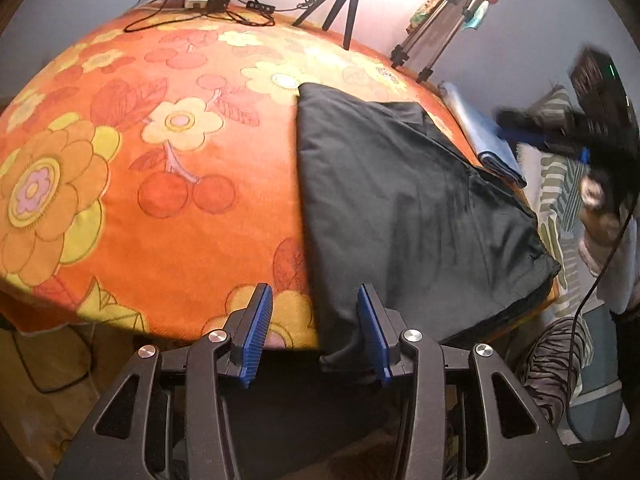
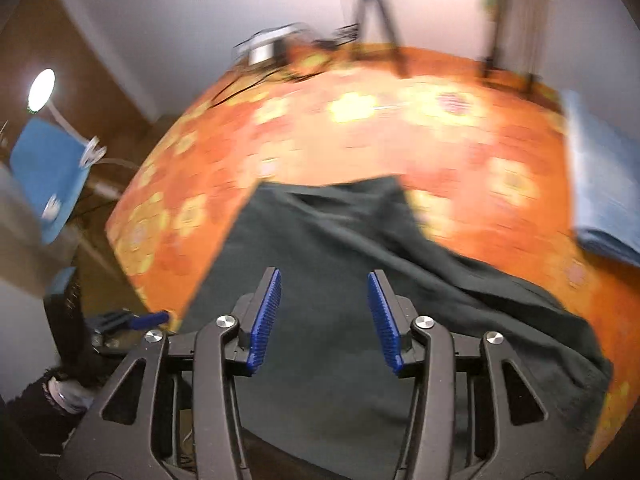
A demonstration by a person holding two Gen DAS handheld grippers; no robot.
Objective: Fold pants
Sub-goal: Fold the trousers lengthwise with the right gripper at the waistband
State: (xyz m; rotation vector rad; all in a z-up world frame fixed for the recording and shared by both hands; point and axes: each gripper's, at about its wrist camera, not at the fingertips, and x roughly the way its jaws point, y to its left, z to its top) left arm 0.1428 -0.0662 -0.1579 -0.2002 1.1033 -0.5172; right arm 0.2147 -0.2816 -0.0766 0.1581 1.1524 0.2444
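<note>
We see the dark pants lying spread on the worktop's orange flowered cloth, at its near edge, one corner hanging over the side. Our left tool sits at that overhanging corner with its blue pads apart, the cloth beside the right pad. Our right tool hovers above the pants, pads apart and gripping nothing. A folded blue cloth lies just beyond the pants; two tripods stand at the far edge.
</note>
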